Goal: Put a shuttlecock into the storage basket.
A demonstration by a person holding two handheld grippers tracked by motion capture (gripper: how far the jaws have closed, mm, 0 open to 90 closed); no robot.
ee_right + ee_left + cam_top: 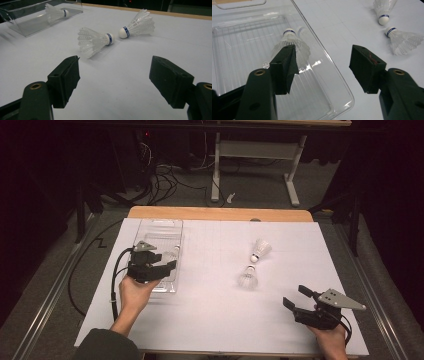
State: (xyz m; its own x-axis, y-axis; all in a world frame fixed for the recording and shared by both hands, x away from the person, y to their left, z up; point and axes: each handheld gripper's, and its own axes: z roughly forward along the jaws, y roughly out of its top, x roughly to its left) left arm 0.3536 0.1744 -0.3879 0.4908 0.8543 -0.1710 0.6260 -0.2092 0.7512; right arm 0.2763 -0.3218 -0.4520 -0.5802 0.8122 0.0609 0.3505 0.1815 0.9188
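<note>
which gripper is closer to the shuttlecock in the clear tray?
Left. The left gripper hangs open right over the clear tray, by the shuttlecock inside it. The right gripper is open at the table's near right, far across.

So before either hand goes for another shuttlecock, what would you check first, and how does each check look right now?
1. One shuttlecock lies inside the clear tray: ok.
2. Left gripper has let go, jaws wide apart over the tray's edge: ok.
3. Right gripper is open and holds nothing: ok.
4. Two shuttlecocks remain on the white mat, the nearer shuttlecock and the farther shuttlecock, lying on their sides, corks close together: ok.
5. Whether those two corks touch: cannot tell.
6. Path from the right gripper to the nearer shuttlecock looks free of obstacles: ok.
</note>
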